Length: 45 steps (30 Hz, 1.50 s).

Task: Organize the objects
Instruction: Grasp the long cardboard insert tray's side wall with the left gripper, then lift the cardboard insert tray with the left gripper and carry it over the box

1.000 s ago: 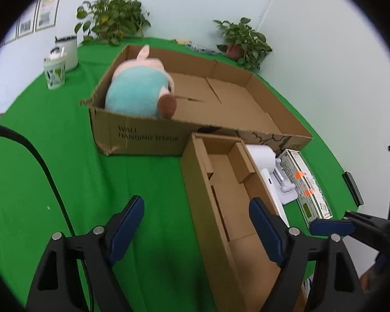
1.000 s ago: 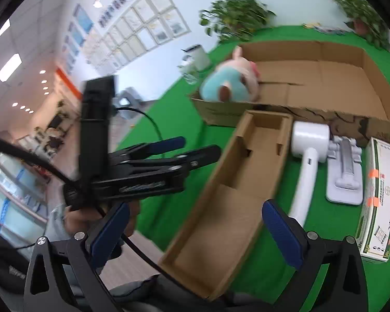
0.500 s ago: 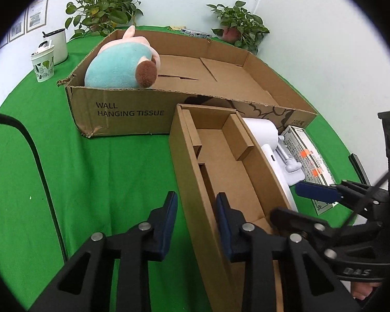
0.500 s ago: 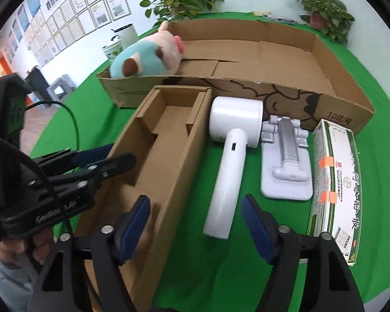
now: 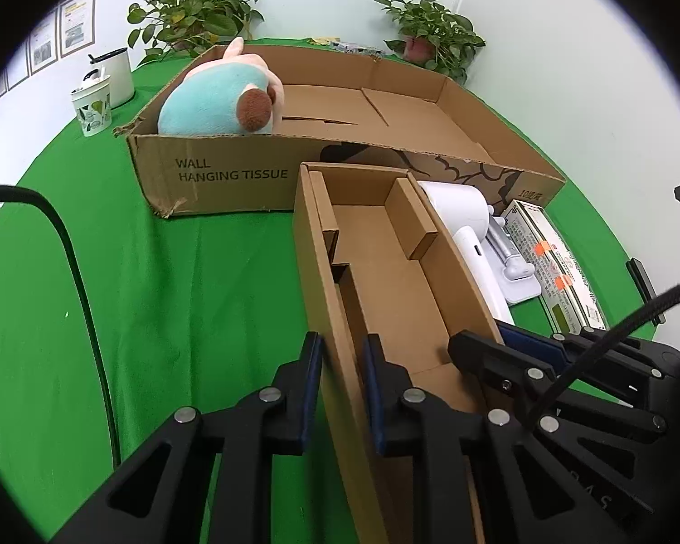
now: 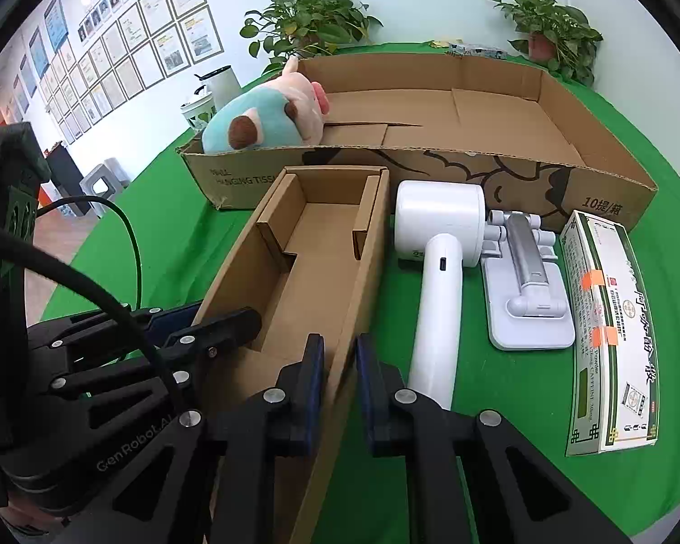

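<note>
Green cloth (image 5: pixel 181 294) covers the table, and on it lies a long, narrow open-topped box of brown corrugated cardboard (image 5: pixel 385 281), with folded inner partitions near its far end. The left gripper (image 5: pixel 342 362) straddles the box's left long wall near the close end — its jaws are closing, the blue pads set on either side of the cardboard. The right gripper (image 6: pixel 340 362) sits on the opposite long wall, jaws nearly together with the wall pinched between its pads. Beyond the narrow box, touching or nearly touching its far end, stands a wide shallow cardboard tray printed "WALL HANGING TISSUE" (image 5: pixel 231 172); a plush toy in teal and pink with brown patches (image 5: pixel 222 99) lies in the tray's left corner. Just beside the narrow box on its right lies a white handheld device with a round head and straight handle (image 6: pixel 439 245), then a white and grey folding stand (image 6: pixel 526 285), then a white carton with green borders and orange stickers (image 6: pixel 612 326). At the far left of the table stand a patterned cup (image 5: pixel 91 106) and a white lidded container (image 5: pixel 118 72) — two potted plants (image 5: pixel 190 18) sit along the back wall.
</note>
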{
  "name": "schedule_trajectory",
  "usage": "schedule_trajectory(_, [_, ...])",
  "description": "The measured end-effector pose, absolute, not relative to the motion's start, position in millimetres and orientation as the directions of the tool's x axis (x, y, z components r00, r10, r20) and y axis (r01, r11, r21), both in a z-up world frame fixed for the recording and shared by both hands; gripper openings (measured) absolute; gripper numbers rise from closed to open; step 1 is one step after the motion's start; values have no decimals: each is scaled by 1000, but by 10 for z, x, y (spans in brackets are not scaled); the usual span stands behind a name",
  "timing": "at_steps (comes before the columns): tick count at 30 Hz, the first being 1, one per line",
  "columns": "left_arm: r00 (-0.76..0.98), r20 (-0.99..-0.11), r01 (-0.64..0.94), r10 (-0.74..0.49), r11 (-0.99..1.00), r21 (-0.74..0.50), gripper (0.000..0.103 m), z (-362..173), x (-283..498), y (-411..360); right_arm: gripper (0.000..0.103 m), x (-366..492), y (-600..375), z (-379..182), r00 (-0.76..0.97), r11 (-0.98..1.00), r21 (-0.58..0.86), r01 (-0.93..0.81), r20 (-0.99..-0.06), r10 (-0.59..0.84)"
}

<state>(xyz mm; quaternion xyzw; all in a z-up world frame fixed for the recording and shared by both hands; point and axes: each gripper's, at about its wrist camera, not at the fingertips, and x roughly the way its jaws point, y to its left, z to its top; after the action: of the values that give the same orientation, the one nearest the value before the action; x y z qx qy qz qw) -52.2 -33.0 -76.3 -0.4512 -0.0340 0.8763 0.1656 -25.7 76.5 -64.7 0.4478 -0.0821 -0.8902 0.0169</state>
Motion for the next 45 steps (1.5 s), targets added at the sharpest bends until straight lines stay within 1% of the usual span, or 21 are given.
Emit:
schedule_trajectory(12, [-540, -776, -244, 326, -943, -226, 17, -747, -469, -342, 11, -187, 667, -660, -611, -992, 116, -50, -789, -62])
schedule_trajectory(18, [-540, -782, -237, 312, -948, -214, 16, -740, -466, -323, 12, -231, 651, -661, -593, -995, 90, -38, -804, -50])
schedule_trajectory(31, [-563, -784, -210, 262, -963, -171, 12, -686, -353, -323, 12, -193, 634, -655, -584, -991, 116, -64, -810, -58])
schedule_trajectory(35, [-608, -755, -207, 247, -967, -149, 12, -536, -284, -359, 10, -121, 576, -550, -628, -991, 124, -57, -775, -61])
schedule_trajectory(45, [-720, -652, -228, 237, -968, -100, 12, 41, -298, -342, 10, -48, 584, 29, -754, -993, 108, -47, -656, -36])
